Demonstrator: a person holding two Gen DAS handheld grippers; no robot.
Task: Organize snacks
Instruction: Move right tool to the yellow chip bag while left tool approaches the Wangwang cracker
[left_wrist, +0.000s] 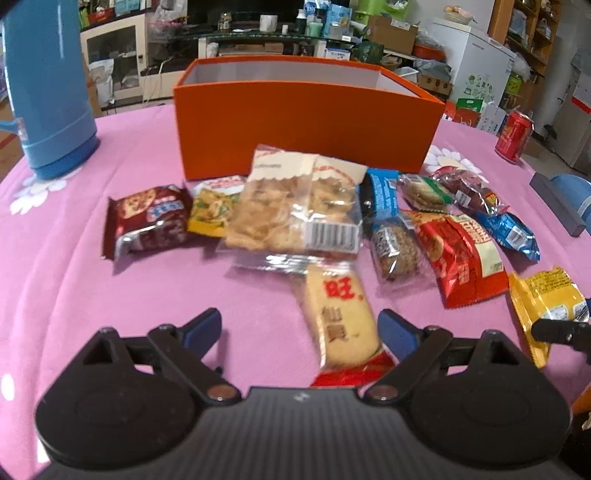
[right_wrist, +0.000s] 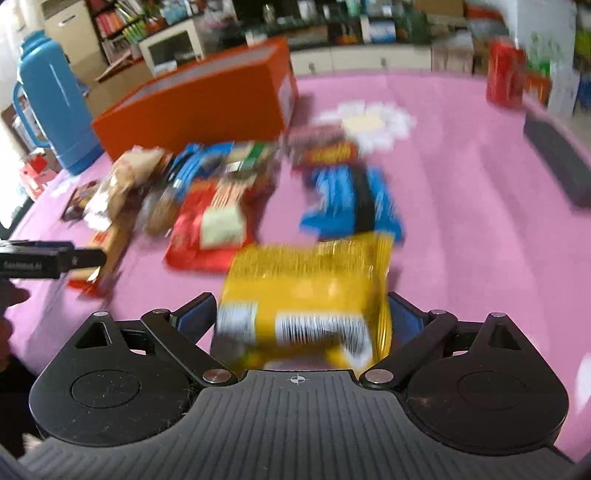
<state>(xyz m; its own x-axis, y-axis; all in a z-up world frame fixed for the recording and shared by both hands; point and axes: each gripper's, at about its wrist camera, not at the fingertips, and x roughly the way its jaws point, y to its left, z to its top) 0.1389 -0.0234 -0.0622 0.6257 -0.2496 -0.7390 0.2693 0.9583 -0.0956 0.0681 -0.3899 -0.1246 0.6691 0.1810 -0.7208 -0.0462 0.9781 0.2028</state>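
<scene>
Eleven snack packets (left_wrist: 295, 206) lie on the pink cloth. One orange box (left_wrist: 306, 125), one blue thermos (left_wrist: 48, 85), one red can (left_wrist: 514, 136).

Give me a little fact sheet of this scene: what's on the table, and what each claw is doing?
surface: pink tablecloth
container: orange box, open top
loose snacks: about a dozen packets lying in front of the box
left claw: open around a rice cracker packet
right claw: around a yellow packet; grip unclear from blur
other items: blue thermos, red can
</scene>
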